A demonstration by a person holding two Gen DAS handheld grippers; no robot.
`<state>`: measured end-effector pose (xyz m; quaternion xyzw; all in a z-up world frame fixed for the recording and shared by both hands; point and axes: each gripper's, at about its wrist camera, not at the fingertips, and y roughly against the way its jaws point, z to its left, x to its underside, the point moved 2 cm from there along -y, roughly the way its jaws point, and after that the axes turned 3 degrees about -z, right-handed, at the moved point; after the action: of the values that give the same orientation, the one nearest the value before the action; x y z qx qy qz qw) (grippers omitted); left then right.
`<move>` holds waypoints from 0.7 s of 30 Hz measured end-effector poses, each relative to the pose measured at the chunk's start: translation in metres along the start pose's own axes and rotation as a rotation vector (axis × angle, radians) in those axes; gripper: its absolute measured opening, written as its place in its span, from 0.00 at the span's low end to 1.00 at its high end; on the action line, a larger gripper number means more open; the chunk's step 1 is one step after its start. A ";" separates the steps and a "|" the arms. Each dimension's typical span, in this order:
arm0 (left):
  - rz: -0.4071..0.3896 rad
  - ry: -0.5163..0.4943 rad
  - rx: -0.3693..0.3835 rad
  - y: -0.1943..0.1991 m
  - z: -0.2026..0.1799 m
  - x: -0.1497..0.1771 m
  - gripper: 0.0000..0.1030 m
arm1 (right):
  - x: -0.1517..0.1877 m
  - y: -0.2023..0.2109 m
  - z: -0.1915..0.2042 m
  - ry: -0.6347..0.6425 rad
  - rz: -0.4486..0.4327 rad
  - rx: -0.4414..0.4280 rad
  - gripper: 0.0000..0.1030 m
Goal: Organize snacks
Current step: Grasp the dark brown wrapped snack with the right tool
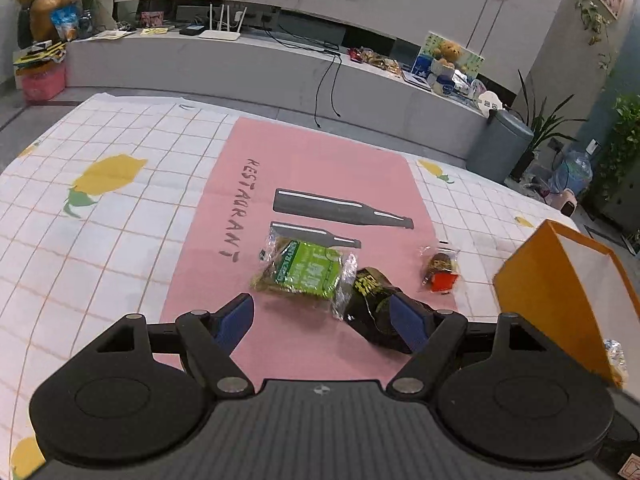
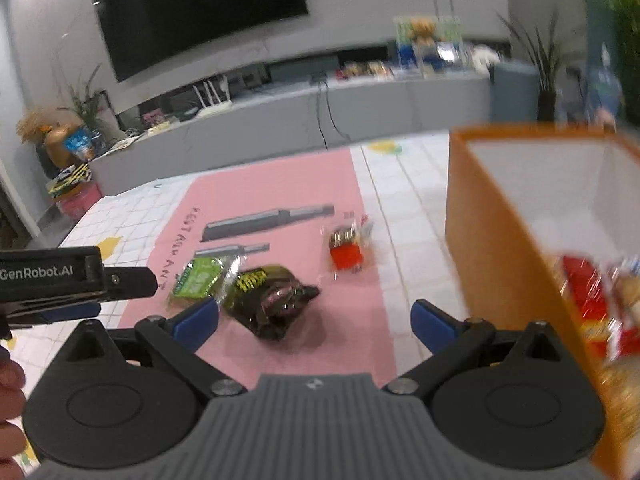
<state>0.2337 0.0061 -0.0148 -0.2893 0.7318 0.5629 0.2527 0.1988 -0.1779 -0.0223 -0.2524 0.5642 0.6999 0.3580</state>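
Left gripper [image 1: 326,318] and right gripper [image 2: 316,320] both spread wide, holding nothing, above pink mat [image 1: 304,160], green snack packet [image 1: 308,268] beside black packet [image 1: 374,300], red-labelled packet [image 1: 440,270] to their right, orange box [image 2: 500,248] far right.

Each handheld gripper has a ribbed grey housing bearing a small round emblem, flanked by two round black discs with triangular cut-outs. Black link arms, pinned with silver screws, run forward to blue-padded jaws on the left gripper [image 1: 322,318] and the right gripper [image 2: 316,320]. From the side, the left one's black body reads "GenRobot.AI" in white.
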 end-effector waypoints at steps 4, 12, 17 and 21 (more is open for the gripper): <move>-0.001 0.005 -0.004 -0.014 0.004 -0.005 0.88 | 0.008 -0.026 -0.012 -0.153 0.080 -0.028 0.95; 0.033 0.028 0.010 -0.007 0.026 -0.028 0.88 | 0.000 -0.054 -0.019 -0.256 0.085 -0.146 0.78; -0.001 -0.026 -0.004 0.017 0.044 -0.034 0.88 | -0.001 -0.075 -0.015 -0.271 0.122 -0.185 0.70; 0.002 -0.018 -0.034 0.018 0.058 -0.035 0.88 | 0.002 -0.089 -0.014 -0.292 0.132 -0.189 0.61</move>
<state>0.2482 0.0709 0.0073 -0.2879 0.7201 0.5781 0.2538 0.2669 -0.1812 -0.0818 -0.1429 0.4534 0.8009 0.3640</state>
